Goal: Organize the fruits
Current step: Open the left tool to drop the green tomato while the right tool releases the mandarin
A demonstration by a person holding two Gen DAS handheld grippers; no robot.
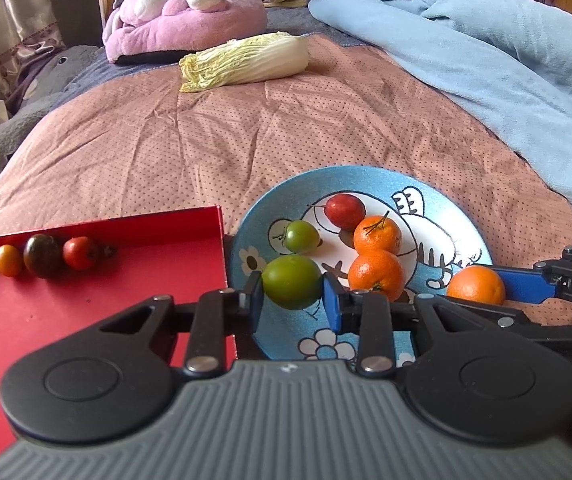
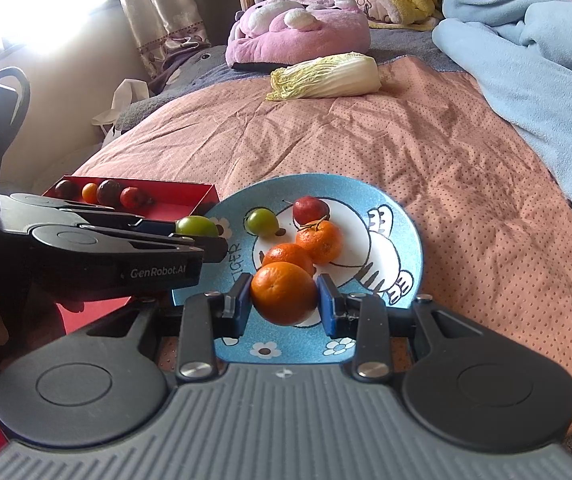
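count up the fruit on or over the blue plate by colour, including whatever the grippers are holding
Orange: 3, one in the right gripper, two on the plate
Green: 2, one in the left gripper, one on the plate
Red: 1
Total: 6

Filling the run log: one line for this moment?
left tongs: grip green fruit | right tongs: grip orange | both over blue plate

Left gripper (image 1: 292,300) fingers clamped on fruit; right gripper (image 2: 284,300) likewise.
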